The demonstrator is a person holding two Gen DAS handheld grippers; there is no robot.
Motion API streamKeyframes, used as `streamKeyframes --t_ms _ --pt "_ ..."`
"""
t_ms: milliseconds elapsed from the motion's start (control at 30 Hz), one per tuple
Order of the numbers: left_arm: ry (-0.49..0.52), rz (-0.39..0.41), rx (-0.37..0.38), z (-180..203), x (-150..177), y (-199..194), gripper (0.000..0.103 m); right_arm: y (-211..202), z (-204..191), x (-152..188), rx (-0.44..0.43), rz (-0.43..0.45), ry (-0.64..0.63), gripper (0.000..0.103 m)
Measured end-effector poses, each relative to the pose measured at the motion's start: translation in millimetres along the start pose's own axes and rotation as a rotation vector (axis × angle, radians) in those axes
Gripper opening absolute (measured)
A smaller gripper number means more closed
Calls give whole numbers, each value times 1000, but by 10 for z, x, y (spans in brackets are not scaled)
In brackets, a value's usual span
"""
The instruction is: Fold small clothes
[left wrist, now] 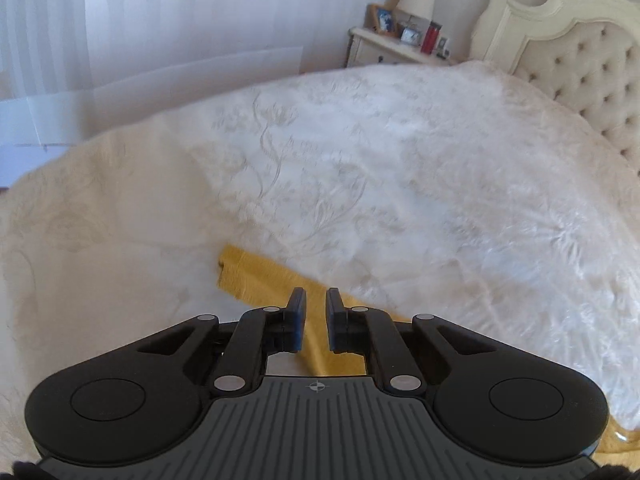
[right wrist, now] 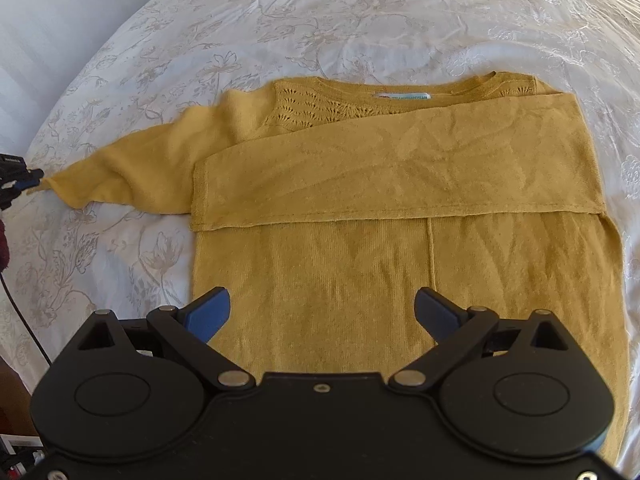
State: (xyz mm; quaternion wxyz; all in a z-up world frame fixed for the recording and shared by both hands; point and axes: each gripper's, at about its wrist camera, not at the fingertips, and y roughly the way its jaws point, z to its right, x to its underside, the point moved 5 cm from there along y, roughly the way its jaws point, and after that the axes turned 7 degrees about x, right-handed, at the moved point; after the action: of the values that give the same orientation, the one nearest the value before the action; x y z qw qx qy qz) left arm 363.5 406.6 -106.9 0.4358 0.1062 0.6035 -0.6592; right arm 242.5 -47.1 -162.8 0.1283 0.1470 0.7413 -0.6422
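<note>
A mustard yellow sweater [right wrist: 332,280] lies flat on the white bedspread [right wrist: 320,20], neck at the far side. Its right sleeve [right wrist: 360,168] is folded across the chest. Its left sleeve [right wrist: 132,176] stretches out to the left. My left gripper [right wrist: 24,180] shows at the left edge of the right wrist view, pinching that sleeve's cuff. In the left wrist view my left gripper [left wrist: 316,300] has its jaws nearly closed with a narrow gap, and the yellow sleeve [left wrist: 256,276] passes between them. My right gripper [right wrist: 322,308] is wide open and empty, above the sweater's lower body.
A tufted cream headboard [left wrist: 580,72] stands at the far right. A nightstand [left wrist: 384,48] beyond the bed carries a lamp, picture frames and a red cup. White curtains [left wrist: 140,20] hang at the left. A dark cable [right wrist: 20,312] runs along the bed's left edge.
</note>
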Motion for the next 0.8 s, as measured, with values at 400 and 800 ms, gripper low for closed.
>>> streamKeyframes --t_ms 400,800 --pt "-32 33 74 512 1 -496 44 -46 276 72 -80 19 0 99" --pt "-208 -169 21 -164 731 147 83 22 414 54 -28 -12 43 99"
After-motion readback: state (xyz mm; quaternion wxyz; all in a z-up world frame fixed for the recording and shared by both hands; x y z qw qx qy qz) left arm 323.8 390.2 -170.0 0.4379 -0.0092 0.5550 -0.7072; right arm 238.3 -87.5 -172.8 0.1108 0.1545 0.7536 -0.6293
